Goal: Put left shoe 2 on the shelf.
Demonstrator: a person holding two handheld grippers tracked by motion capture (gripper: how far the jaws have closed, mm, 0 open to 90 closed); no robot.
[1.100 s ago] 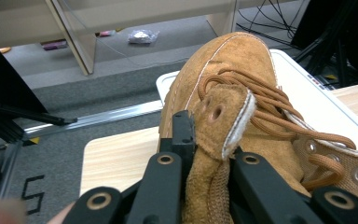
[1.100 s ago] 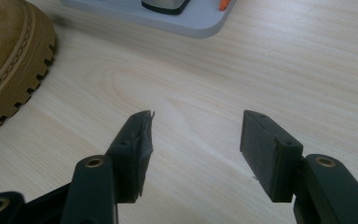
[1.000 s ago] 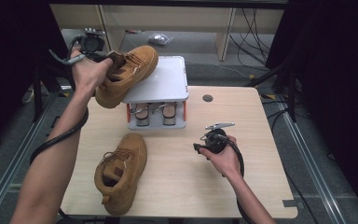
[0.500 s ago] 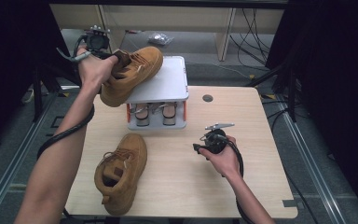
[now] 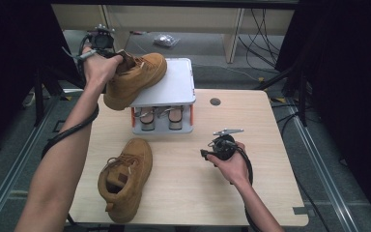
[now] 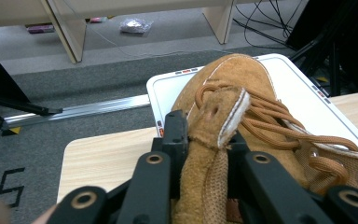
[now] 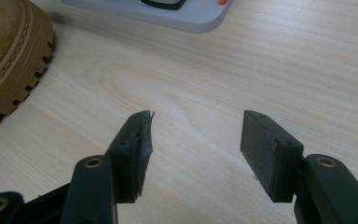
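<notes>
A tan suede boot (image 5: 137, 77) lies tilted on the top of a white shoe rack (image 5: 176, 87), with its heel end hanging over the rack's left side. My left gripper (image 5: 118, 59) is at that heel end. In the left gripper view its jaws (image 6: 205, 135) flank the boot's upright suede tongue (image 6: 223, 112) and still touch it, though they have just been opening. The laces and toe (image 6: 261, 98) run away over the rack top (image 6: 303, 93). My right gripper (image 5: 206, 153) rests on the table, open (image 7: 196, 140), with bare wood between its jaws.
A second tan boot (image 5: 125, 176) lies on the wooden table (image 5: 270, 183) at the front left; its lugged sole (image 7: 9, 70) is at the left of the right gripper view. A pair of sandals (image 5: 162, 118) sits under the rack. A small round hole (image 5: 215, 101) marks the table's far side.
My left hand and gripper have shifted a little away and to the right with the boot, which now lies further onto the rack top. The right hand has kept still.
</notes>
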